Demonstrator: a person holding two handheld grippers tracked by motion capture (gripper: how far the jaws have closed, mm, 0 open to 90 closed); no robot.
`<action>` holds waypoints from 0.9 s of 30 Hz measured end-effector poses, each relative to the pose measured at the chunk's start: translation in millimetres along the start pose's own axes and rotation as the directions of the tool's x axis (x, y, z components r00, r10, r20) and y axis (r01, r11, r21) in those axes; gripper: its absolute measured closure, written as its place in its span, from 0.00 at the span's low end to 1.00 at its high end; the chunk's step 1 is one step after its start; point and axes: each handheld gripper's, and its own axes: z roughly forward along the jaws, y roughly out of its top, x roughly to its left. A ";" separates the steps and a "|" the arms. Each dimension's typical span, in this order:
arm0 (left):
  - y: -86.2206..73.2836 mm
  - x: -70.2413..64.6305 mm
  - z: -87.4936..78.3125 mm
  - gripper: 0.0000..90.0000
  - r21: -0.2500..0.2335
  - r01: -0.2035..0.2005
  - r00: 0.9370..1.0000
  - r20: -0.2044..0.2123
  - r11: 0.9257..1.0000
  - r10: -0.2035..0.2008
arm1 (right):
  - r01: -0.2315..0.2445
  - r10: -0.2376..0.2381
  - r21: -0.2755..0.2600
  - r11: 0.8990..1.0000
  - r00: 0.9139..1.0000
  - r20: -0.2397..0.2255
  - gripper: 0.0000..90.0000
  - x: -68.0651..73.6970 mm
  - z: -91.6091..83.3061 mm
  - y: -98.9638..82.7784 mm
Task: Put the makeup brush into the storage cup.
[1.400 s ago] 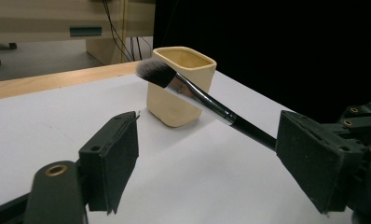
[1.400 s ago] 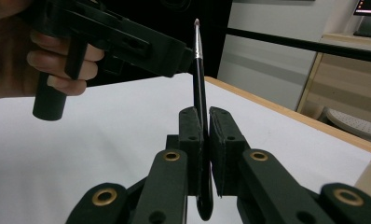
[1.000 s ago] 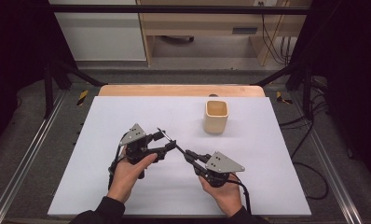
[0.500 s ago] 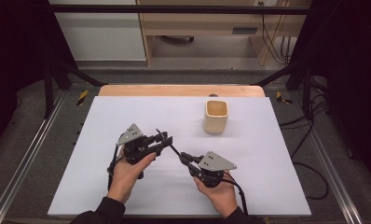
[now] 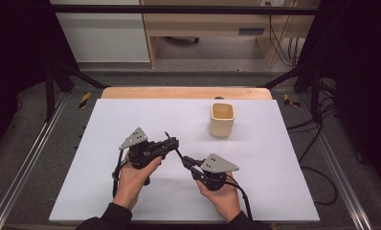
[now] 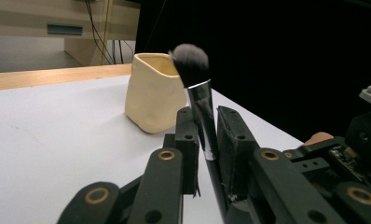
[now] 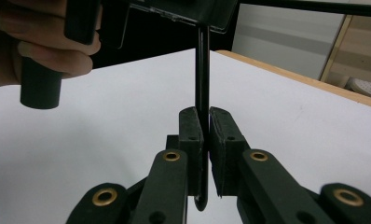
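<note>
A makeup brush (image 6: 191,58) with a dark bristle head, a silver ferrule and a thin black handle (image 7: 202,70) spans the two grippers above the white tabletop (image 5: 131,115). My left gripper (image 6: 207,133) is shut on the ferrule, with the bristles pointing up past its jaws. My right gripper (image 7: 205,126) is shut on the handle close to its rounded end. In the high view the left gripper (image 5: 173,143) and the right gripper (image 5: 186,162) meet tip to tip at the table's front middle, with the brush (image 5: 179,153) between them. A cream cup (image 5: 222,120) stands upright, apart, at the back right.
Beyond the brush in the left gripper view stands the cream cup (image 6: 151,100). A wooden strip (image 5: 179,92) runs along the table's far edge. Metal rails (image 5: 30,158) and cables (image 5: 318,143) flank the table on both sides. A hand (image 7: 39,46) holds the left gripper's grip.
My right gripper has moved left, closer to the left gripper, along the brush. The left gripper has barely shifted and the cup has stayed put.
</note>
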 end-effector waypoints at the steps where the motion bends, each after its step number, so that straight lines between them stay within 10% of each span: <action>1: 0.1 -1.1 0.8 0.89 0.000 0.000 1.000 0.006 1.000 0.000 | -0.004 0.004 0.006 1.000 1.000 0.002 0.93 -0.3 1.1 -0.3; 13: 1.9 -11.5 5.7 0.93 0.009 -0.088 0.996 -0.024 0.996 0.088 | -0.020 0.021 0.031 0.999 1.000 -0.018 0.93 -5.2 9.4 0.4; 27: 2.8 -19.5 7.3 0.93 0.010 -0.189 0.975 -0.117 0.982 0.189 | -0.006 0.003 0.149 0.989 1.000 0.017 0.35 -11.1 20.7 26.2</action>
